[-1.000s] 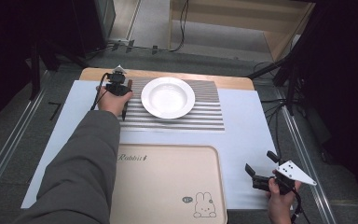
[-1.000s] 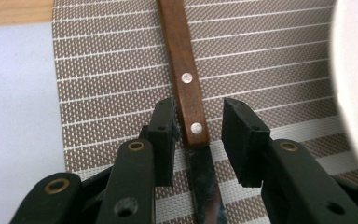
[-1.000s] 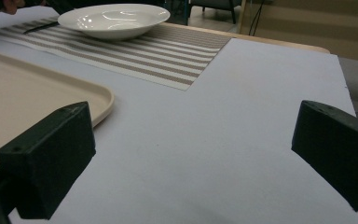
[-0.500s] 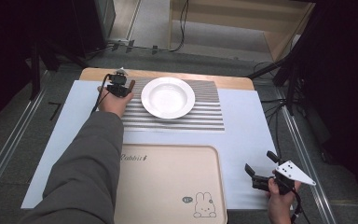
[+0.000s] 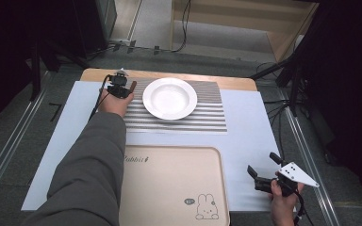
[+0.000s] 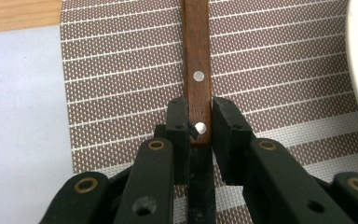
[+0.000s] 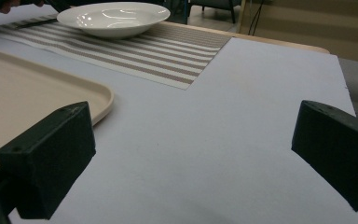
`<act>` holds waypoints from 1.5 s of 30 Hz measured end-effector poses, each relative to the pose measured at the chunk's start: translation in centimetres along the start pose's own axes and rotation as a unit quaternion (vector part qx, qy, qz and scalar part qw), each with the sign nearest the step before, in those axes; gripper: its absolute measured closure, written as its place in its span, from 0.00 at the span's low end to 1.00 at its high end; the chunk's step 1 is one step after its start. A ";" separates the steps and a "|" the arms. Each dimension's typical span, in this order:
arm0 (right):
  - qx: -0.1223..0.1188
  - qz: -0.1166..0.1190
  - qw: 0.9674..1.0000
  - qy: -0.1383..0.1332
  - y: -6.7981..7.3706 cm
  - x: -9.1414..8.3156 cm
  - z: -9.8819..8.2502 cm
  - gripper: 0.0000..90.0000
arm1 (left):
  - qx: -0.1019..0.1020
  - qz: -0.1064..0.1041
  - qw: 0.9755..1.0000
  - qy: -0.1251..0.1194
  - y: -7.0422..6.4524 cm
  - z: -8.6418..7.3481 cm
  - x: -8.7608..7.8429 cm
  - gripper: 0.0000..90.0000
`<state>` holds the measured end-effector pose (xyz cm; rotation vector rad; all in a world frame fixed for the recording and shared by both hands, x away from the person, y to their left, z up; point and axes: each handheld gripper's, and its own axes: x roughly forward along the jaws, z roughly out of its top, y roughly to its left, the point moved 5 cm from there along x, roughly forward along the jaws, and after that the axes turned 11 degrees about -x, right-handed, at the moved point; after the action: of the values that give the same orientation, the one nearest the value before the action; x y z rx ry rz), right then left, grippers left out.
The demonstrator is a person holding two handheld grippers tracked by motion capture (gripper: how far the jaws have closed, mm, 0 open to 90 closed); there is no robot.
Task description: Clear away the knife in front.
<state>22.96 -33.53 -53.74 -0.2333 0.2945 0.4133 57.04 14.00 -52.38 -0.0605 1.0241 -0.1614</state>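
A wooden utensil handle with metal rivets lies on the brown striped placemat, left of the white plate. My left gripper is shut on the near end of this handle, one jaw pressing each side. The utensil's far end is out of frame. In the high view, the left gripper sits at the mat's far left corner with the handle beside it. My right gripper hovers open and holding nothing over the white sheet at the near right, its jaws wide apart.
A beige tray with a rabbit print lies at the near middle, its corner left of the right gripper. The plate rests on the placemat. White sheet covers the table; dark stands surround it.
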 end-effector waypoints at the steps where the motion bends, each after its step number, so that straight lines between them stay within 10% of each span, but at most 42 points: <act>1: 0.000 0.000 1.000 0.000 0.0 0.0 0.0 0.00 | -0.001 0.000 1.000 0.001 0.0 0.0 0.0 0.86; 27: 0.001 0.003 1.000 -0.002 0.0 0.1 0.1 0.00 | 0.032 -0.052 0.998 -0.016 -0.8 0.3 -4.5 0.86; 45: -0.004 0.007 1.000 0.000 0.1 0.1 0.1 0.00 | 0.064 -0.091 0.993 -0.028 -1.1 -2.3 -9.0 0.86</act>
<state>23.00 -33.38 -53.72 -0.2401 0.2950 0.4286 50.34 14.47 -45.87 -0.0411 0.9488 -0.3885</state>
